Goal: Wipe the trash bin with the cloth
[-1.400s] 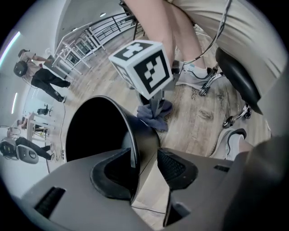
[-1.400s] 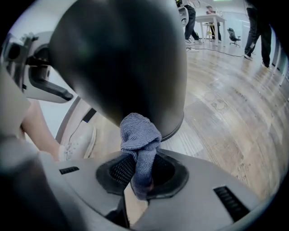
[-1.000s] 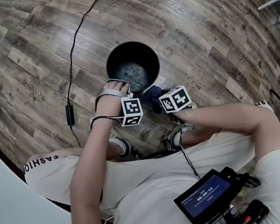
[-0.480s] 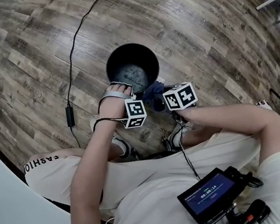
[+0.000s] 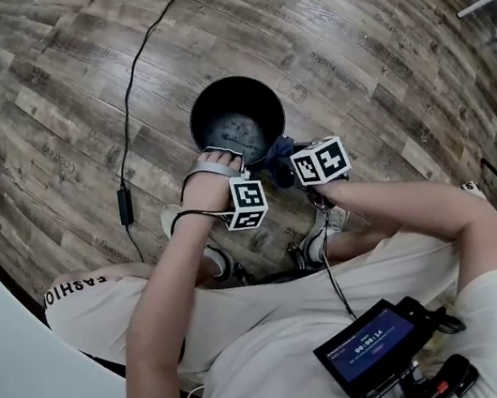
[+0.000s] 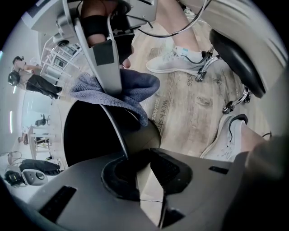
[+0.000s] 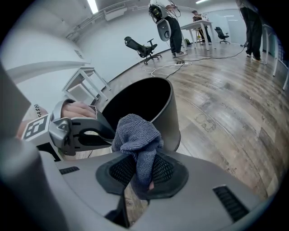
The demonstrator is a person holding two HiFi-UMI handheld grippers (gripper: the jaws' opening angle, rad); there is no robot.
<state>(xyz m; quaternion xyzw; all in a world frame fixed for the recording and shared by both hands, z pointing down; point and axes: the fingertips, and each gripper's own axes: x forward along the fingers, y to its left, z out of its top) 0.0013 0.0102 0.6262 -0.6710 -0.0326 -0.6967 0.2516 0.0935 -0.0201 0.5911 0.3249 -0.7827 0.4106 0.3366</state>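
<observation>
Moved: my right gripper (image 7: 142, 173), gripping the blue-grey knitted cloth (image 7: 135, 135), edged toward the round black trash bin (image 5: 204, 106) | left gripper (image 6: 142, 164) just clamped its near rim | wiping looks barely started.

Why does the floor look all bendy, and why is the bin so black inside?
Head view: the wide lens bends the floor round the bin. Left gripper view: little light gets inside the bin, so it shows plain black. Right gripper view: lamps glare on the floor; the cloth is sharp.
</observation>
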